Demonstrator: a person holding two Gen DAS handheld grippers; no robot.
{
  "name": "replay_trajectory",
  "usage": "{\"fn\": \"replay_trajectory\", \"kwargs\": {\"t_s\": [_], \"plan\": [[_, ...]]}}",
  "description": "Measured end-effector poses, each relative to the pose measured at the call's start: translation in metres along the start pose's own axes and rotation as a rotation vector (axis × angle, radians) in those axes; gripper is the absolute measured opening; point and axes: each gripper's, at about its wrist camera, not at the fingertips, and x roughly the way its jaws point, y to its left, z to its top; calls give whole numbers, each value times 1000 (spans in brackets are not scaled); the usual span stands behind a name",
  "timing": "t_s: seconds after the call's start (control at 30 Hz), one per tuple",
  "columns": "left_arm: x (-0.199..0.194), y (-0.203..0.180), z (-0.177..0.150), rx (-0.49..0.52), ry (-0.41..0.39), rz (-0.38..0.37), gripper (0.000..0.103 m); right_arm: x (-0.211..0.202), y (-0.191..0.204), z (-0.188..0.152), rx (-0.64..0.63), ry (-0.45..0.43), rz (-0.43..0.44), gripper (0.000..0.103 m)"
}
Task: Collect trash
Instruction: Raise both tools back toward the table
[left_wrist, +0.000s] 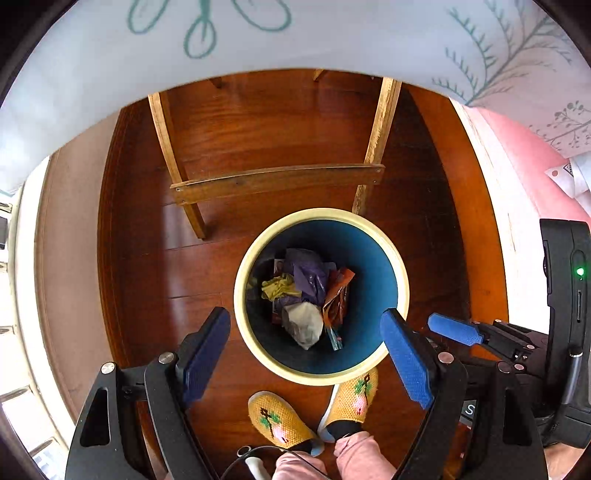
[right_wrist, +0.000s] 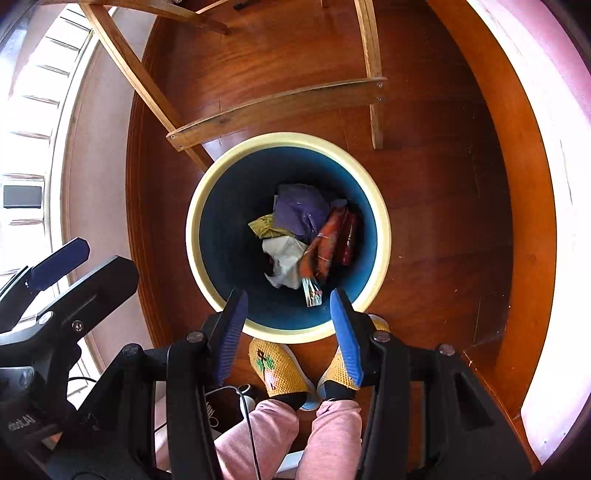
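Left gripper spread wide, nothing between its pads; right gripper parted too, empty — both hang over the bin. Trash lies crumpled at its bottom: purple, yellow, white, orange scraps, overlapping, hard to separate. Slippers half cut off below.

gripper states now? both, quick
Left hand-held gripper: open, nothing between its pads, above the trash bin.
Right hand-held gripper: open, holding nothing, over the same bin.
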Motion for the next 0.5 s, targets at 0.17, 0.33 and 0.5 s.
{"fn": "replay_trajectory", "kwargs": {"t_s": [0.17, 0.33, 0.5], "plan": [[-17, -2, 0, -1, -3, 10, 85, -15, 2, -1, 5, -27, -12, 44], [-39, -2, -2, -11, -15, 27, 85, -33, 9, -3, -3, -51, -25, 44], [-71, -2, -2, -23, -20, 44, 85, -59, 15, -7, -7, -70, -19, 44]]}}
